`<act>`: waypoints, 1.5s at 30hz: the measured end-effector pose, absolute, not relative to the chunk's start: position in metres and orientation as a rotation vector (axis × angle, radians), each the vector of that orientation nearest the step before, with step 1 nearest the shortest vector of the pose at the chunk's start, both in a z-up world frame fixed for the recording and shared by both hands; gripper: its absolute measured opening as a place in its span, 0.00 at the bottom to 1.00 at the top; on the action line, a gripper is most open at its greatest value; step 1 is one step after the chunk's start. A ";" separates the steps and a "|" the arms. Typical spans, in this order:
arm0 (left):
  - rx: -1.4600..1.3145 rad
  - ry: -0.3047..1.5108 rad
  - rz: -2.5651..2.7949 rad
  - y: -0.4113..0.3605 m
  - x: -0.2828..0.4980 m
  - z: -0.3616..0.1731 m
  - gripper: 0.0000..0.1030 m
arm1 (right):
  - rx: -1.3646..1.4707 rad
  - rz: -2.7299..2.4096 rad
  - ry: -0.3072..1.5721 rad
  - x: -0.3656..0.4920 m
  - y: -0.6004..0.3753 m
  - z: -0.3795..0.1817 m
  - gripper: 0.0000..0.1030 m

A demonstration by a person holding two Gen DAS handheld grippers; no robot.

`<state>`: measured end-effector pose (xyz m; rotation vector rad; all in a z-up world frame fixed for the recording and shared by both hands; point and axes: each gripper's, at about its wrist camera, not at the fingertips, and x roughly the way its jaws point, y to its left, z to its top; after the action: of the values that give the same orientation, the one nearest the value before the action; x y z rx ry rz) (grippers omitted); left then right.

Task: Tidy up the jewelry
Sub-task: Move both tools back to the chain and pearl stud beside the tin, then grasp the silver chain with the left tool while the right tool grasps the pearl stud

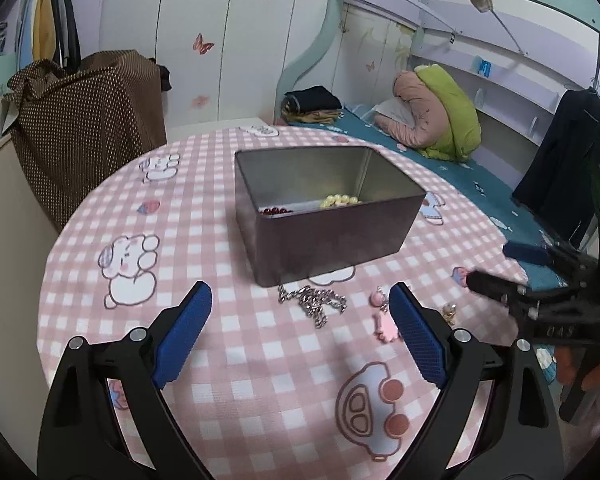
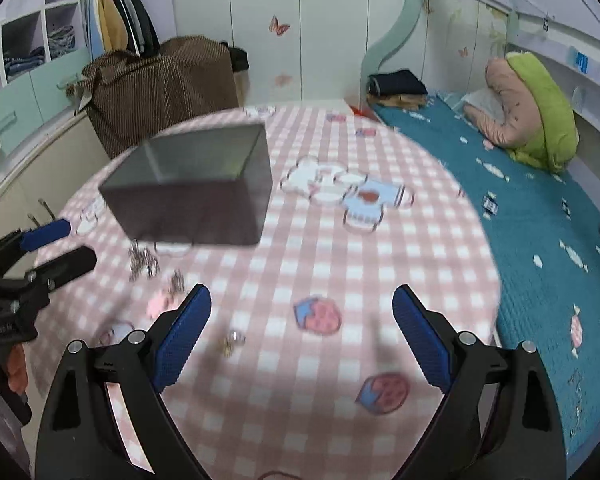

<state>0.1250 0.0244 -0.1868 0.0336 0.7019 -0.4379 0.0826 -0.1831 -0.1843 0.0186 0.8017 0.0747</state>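
Jewelry tin (image 1: 332, 236) holds red beads (image 1: 275, 211) and cream beads (image 1: 340, 201); both fingers (image 1: 186, 336) spread empty

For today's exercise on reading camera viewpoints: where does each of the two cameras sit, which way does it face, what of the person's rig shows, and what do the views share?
Left wrist: on the left gripper, angled down at the silver chain before the metal tin; own open blue pads, right gripper at right edge.
Right wrist: on the right gripper, angled down at the checked tablecloth; own open pads, left gripper at left edge.
Shared: tin, chain, tablecloth, bed.
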 end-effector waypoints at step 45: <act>-0.011 0.709 -0.512 0.029 0.126 -0.173 0.05 | -0.059 0.151 0.753 0.088 -0.163 -0.183 0.10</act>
<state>0.1258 0.0294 -0.1732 -0.0114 0.7093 -0.5117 0.0877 -0.1631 -0.1827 -0.0593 0.7527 0.1514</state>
